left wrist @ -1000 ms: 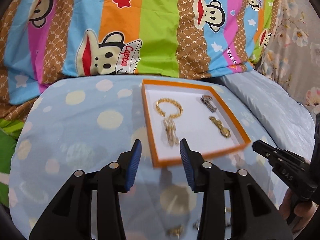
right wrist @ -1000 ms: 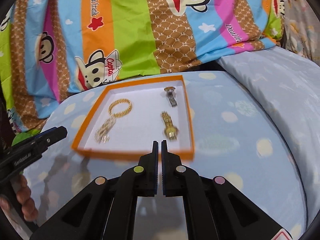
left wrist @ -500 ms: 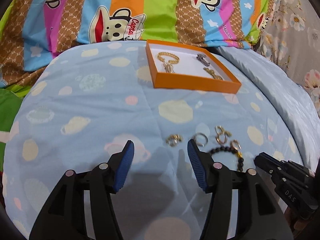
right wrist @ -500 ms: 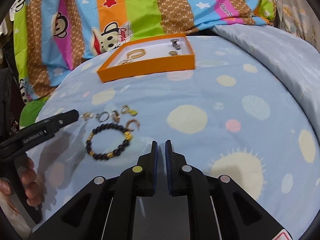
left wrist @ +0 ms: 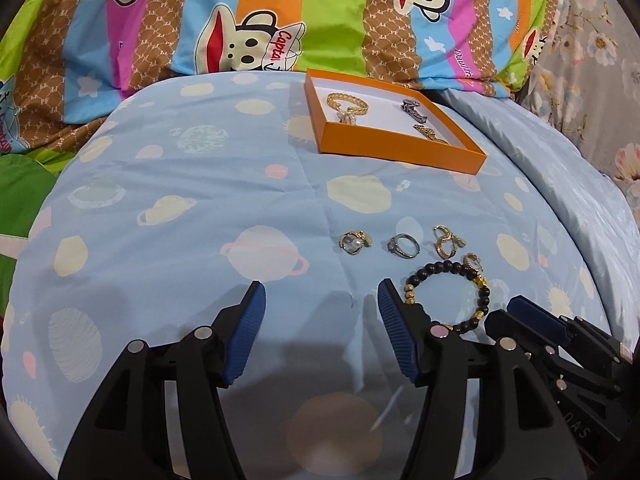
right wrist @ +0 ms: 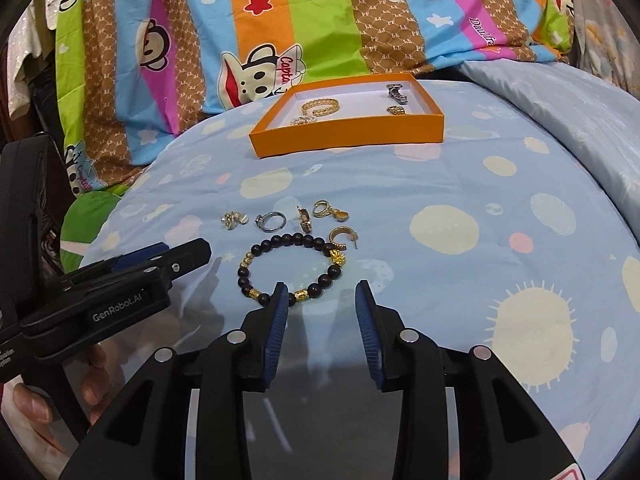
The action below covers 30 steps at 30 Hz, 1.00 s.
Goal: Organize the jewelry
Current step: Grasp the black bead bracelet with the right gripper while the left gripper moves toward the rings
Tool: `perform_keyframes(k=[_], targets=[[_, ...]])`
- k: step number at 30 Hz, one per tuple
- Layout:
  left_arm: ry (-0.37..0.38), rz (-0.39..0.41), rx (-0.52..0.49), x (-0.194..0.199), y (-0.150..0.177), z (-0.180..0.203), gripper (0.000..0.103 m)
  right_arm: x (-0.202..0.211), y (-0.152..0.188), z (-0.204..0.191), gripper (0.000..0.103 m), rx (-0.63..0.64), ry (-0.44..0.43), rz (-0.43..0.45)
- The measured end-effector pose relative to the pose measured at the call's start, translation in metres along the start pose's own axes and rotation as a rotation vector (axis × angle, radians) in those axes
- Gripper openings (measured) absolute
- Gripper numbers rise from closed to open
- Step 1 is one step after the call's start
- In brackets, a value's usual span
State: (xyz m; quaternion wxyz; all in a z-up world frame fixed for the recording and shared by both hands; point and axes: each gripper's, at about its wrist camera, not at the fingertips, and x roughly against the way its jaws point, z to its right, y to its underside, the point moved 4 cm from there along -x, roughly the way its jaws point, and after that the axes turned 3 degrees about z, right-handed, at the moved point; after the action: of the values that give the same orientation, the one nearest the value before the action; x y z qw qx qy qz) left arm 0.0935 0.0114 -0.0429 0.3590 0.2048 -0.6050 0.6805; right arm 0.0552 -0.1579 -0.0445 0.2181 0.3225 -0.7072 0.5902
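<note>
An orange tray [left wrist: 400, 151] [right wrist: 348, 135] lies at the far side of the blue bedspread, holding a gold bracelet [left wrist: 346, 101], a silver piece [left wrist: 412, 106] and a gold piece [left wrist: 430, 133]. Nearer lie a black bead bracelet [left wrist: 448, 294] [right wrist: 294, 268], a pearl ring [left wrist: 354, 242], a silver ring [left wrist: 404, 245] and gold earrings [left wrist: 448, 240]. My left gripper [left wrist: 320, 312] is open and empty, just left of the bead bracelet. My right gripper [right wrist: 320, 312] is open and empty, its left finger at the bracelet's near edge.
A colourful striped monkey-print quilt [left wrist: 280, 20] is bunched behind the tray. A pale blue pillow [left wrist: 560, 184] lies to the right. A floral cloth [left wrist: 600, 60] is at the far right. The bedspread [left wrist: 180, 220] slopes away at the left.
Both grippers pulled back from the tray toward the loose jewelry. The right gripper was shut and has opened. The left gripper stayed open.
</note>
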Motion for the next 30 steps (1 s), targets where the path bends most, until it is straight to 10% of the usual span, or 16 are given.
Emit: perform_keyframes(k=[30], targets=[[0.046,-0.016,-0.038,-0.005,-0.01,0.023,0.056,0.0,-0.005,0.04,0.007,-0.065,0.124,-0.01]])
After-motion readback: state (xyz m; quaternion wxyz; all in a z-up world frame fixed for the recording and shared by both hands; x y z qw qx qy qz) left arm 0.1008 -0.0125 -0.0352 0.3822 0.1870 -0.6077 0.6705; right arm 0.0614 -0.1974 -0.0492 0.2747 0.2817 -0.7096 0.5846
